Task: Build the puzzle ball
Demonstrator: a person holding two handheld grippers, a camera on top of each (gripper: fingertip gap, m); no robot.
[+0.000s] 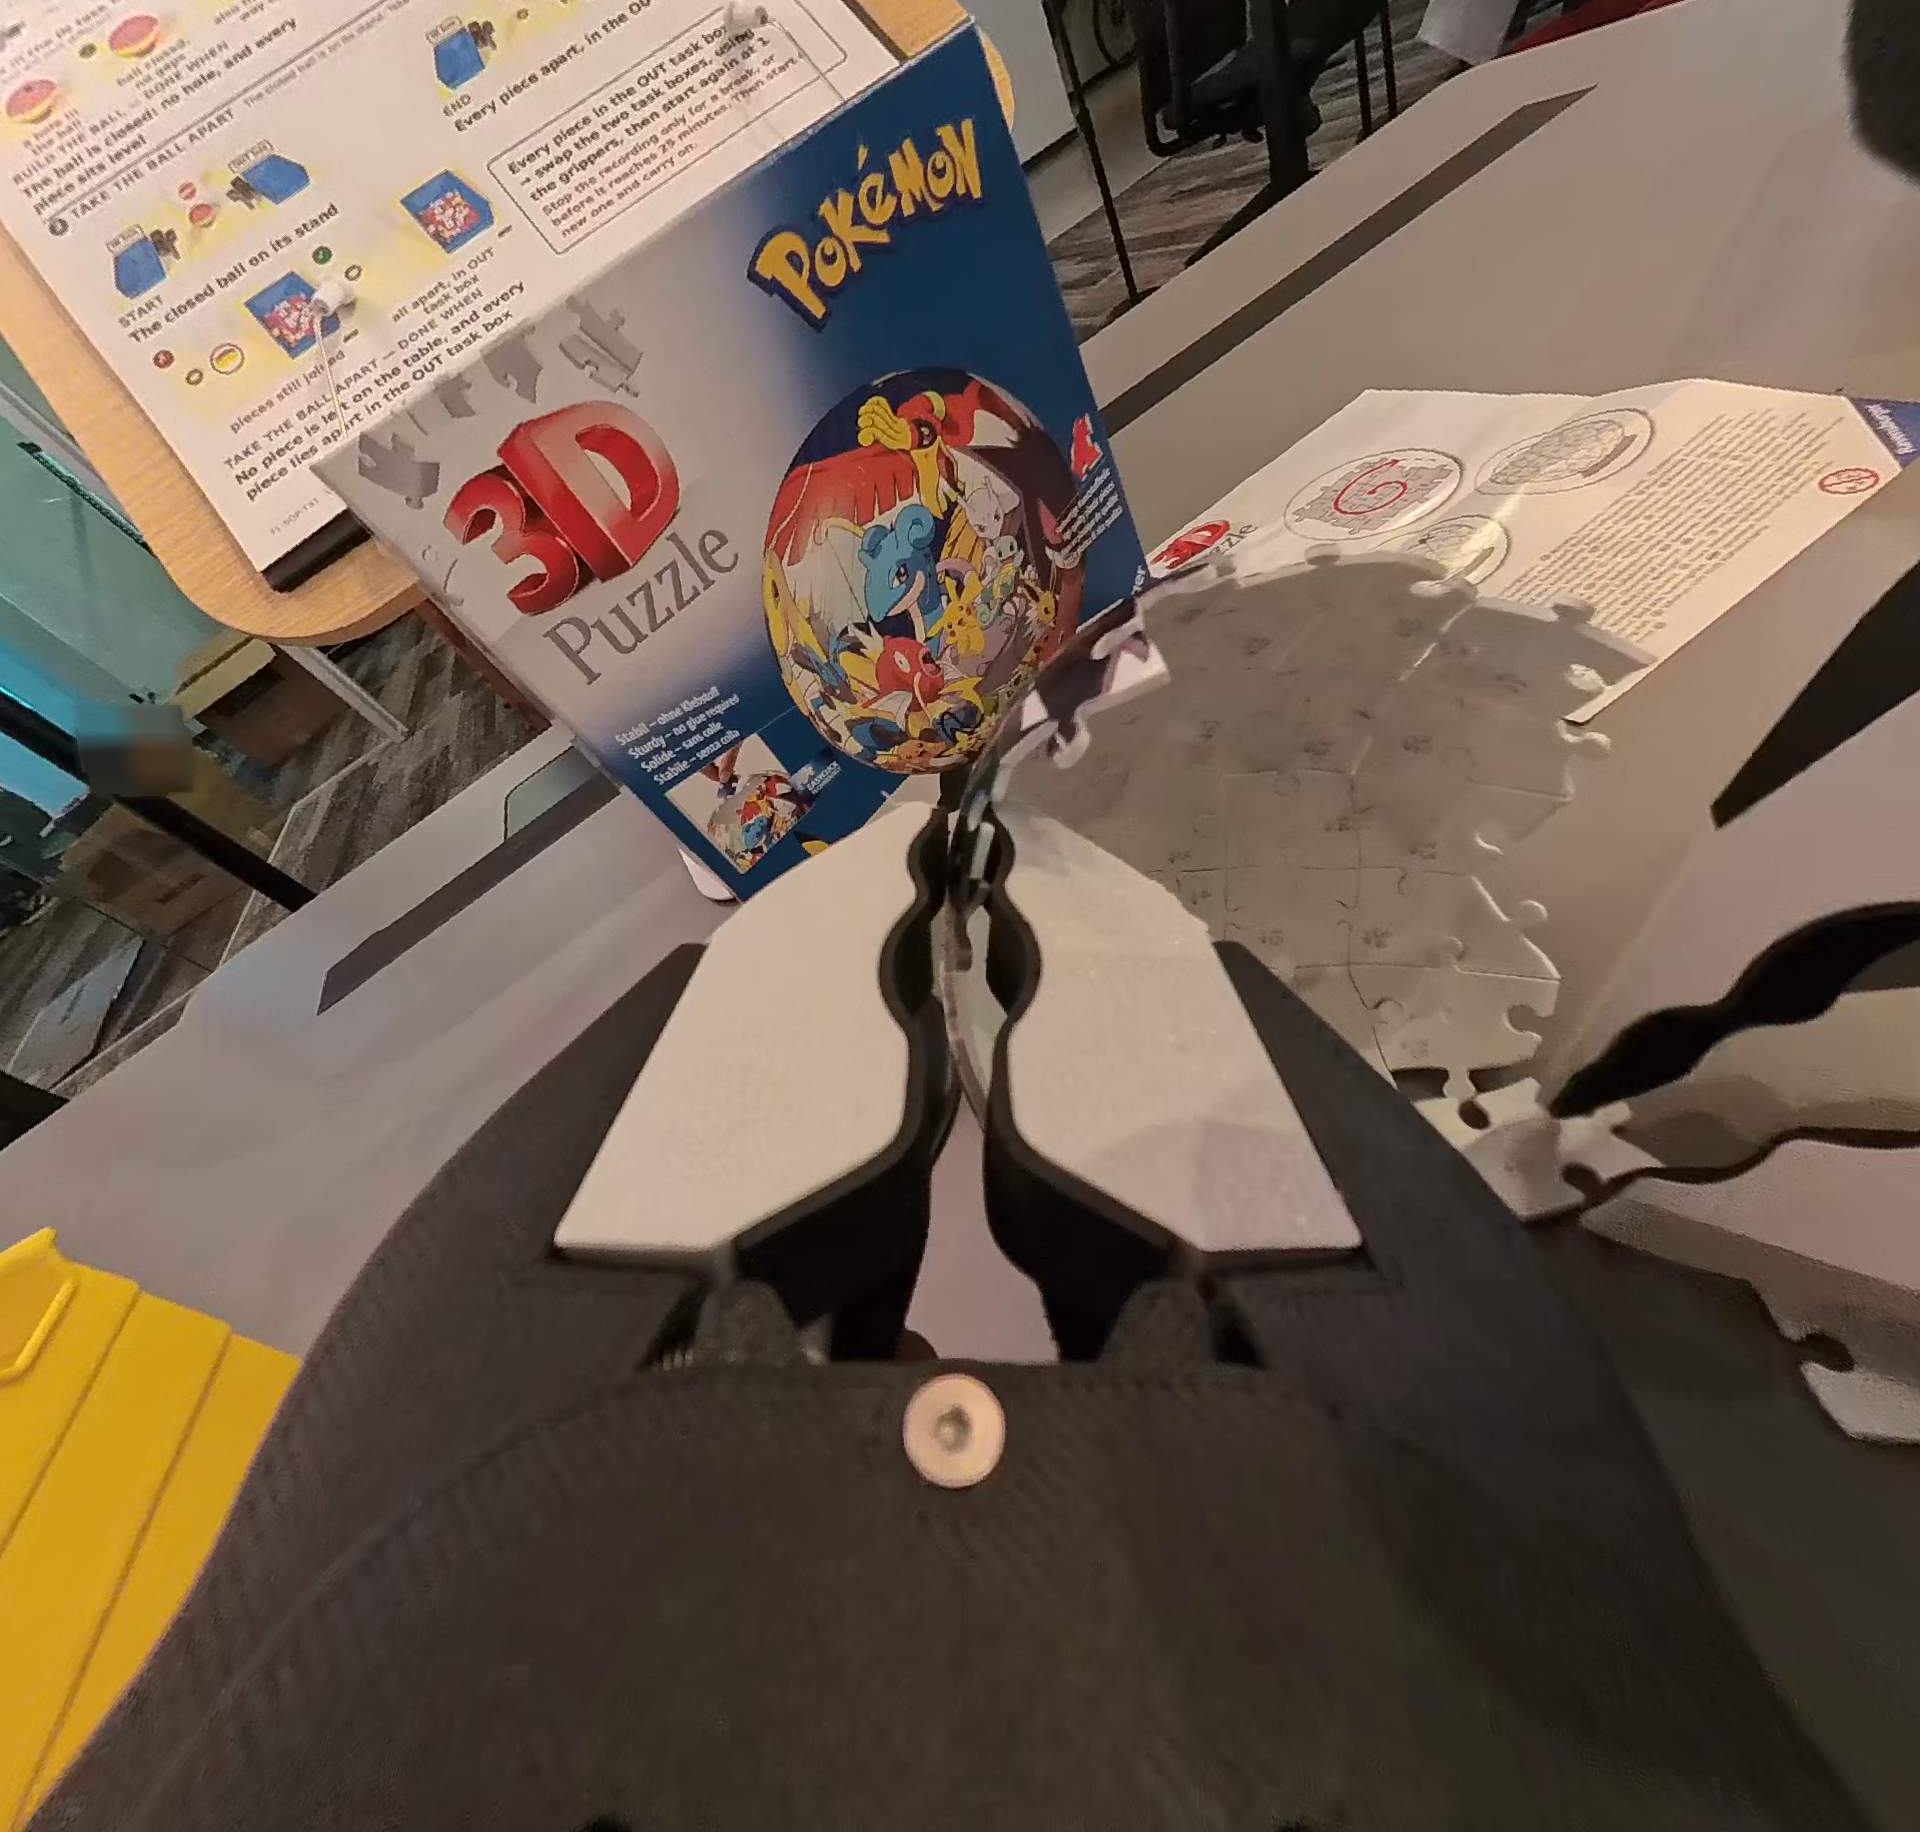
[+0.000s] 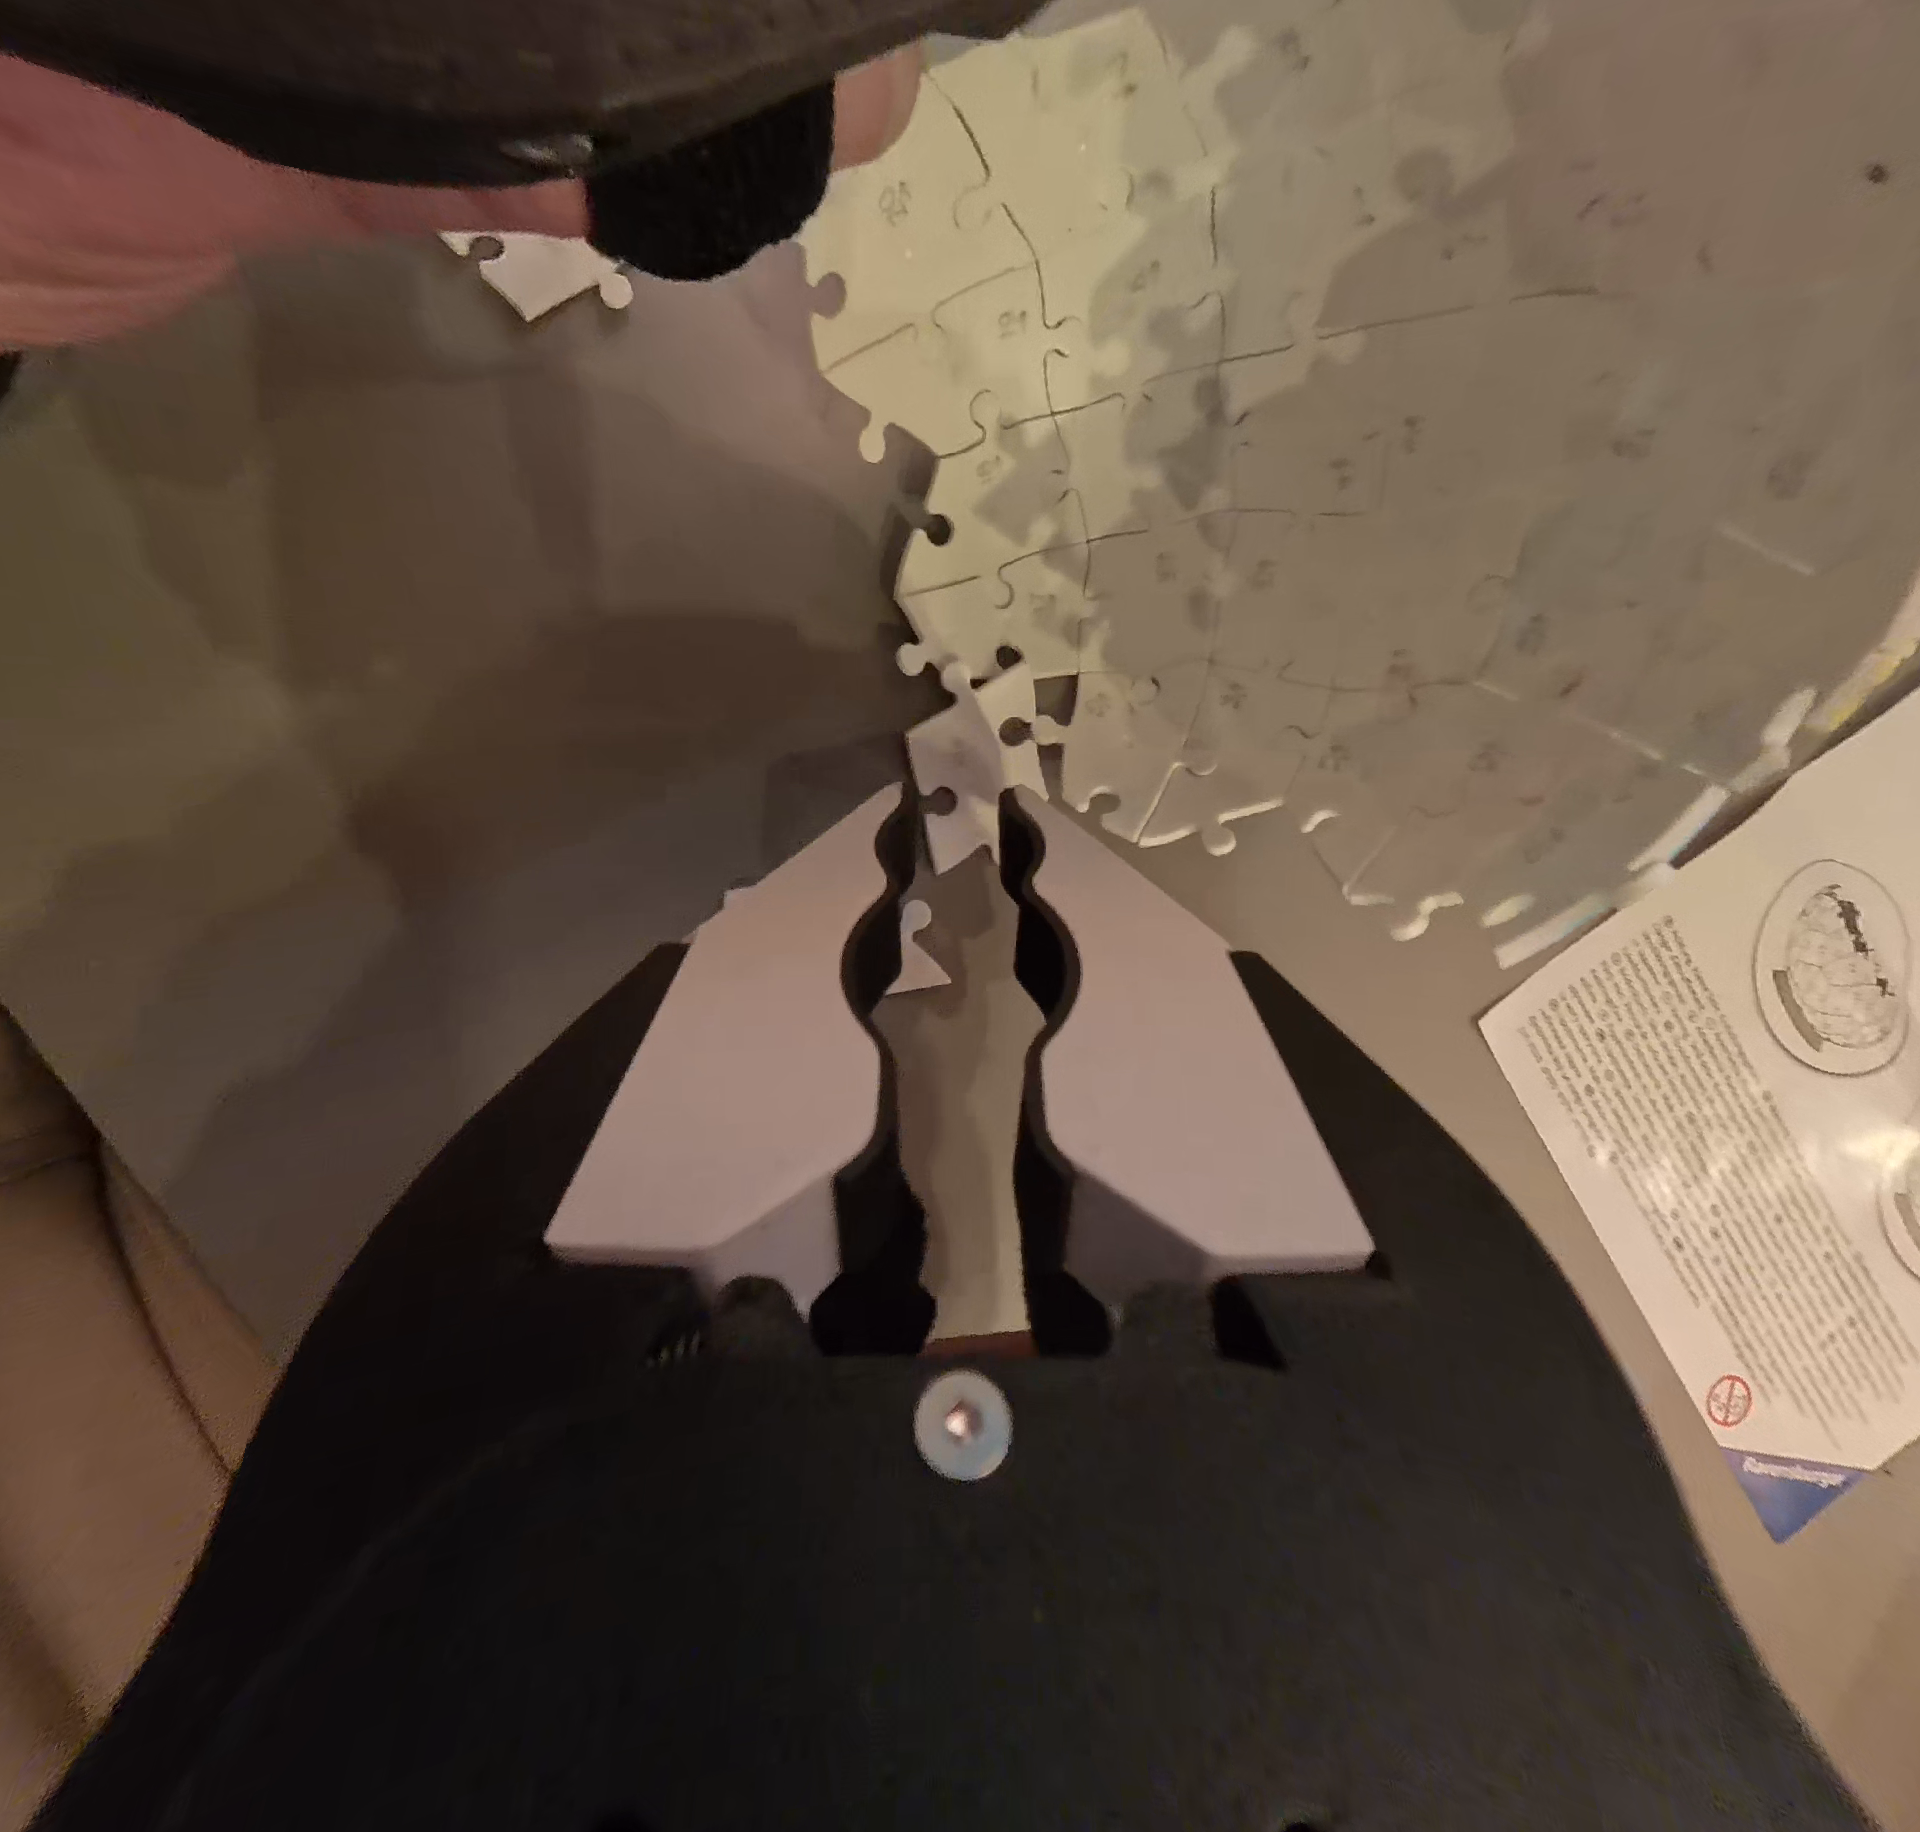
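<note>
The half-built puzzle ball shell (image 1: 1351,826) shows its white numbered inside; it also fills the upper right of the right wrist view (image 2: 1351,452). My left gripper (image 1: 961,837) is shut on the shell's near rim, and it shows with a hand at the top left of the right wrist view (image 2: 540,26). My right gripper (image 2: 961,811) is shut on a loose white puzzle piece (image 2: 961,774), which is held against the shell's jagged edge. The right gripper (image 1: 1579,1117) and its piece (image 1: 1538,1154) also show in the left wrist view.
The blue puzzle box (image 1: 790,535) stands upright just behind the shell. A folded leaflet (image 1: 1621,494) lies on the grey table (image 1: 364,1055) to the right, also in the right wrist view (image 2: 1714,1190). A yellow box (image 1: 94,1491) is near left. An instruction board (image 1: 312,120) stands behind. The left gripper's tips are roughly 12 cm from the right gripper's.
</note>
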